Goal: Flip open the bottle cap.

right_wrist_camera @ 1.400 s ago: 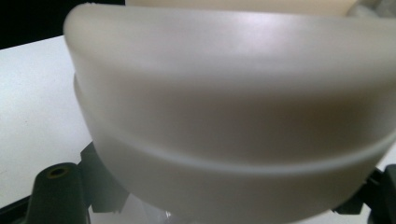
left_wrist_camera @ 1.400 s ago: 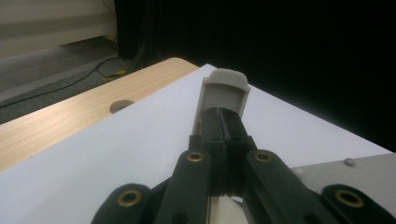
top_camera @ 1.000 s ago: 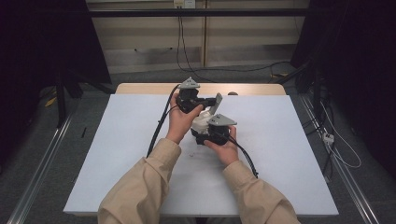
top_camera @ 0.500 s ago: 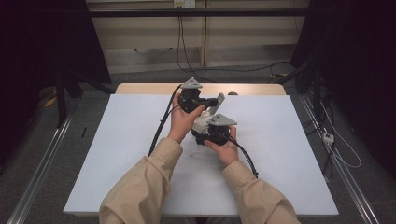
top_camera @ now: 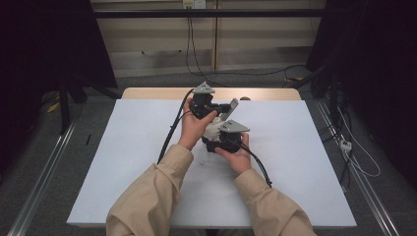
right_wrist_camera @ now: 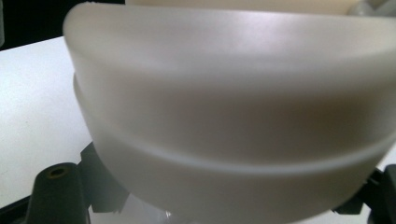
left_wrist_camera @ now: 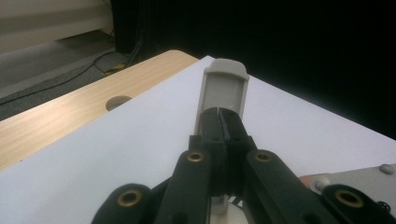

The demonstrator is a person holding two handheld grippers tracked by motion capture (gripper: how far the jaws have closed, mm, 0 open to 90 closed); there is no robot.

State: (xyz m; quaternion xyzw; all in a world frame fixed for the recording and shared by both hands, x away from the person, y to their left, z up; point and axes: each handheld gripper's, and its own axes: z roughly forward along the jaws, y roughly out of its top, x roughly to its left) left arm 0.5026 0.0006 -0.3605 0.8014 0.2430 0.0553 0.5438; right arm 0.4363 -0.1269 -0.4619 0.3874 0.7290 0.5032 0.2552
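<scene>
Holding a white plastic container [top_camera: 215, 131] above the middle of the white table [top_camera: 305, 162], the person is working on it with both tools at once. The right gripper [top_camera: 222, 143] is clamping narrowly on the container's rounded, frosted body [right_wrist_camera: 233, 121], which bulges close before its camera. The left gripper [left_wrist_camera: 223, 126] is pinching the grey flat tab [left_wrist_camera: 223, 88] that sticks up at a slant from the container's top, its jaws pressed together on the tab's lower part.

Judging by this two-handed grip, the step in hand is working the grey tab free of the white body, or swinging it open. Doing it well is likely calling for the right hand [top_camera: 238, 156] to be keeping the body steady while the left hand [top_camera: 193, 129] is pulling along the tab's own length, not sideways, since the thin pinch could slip off the smooth plastic.
</scene>
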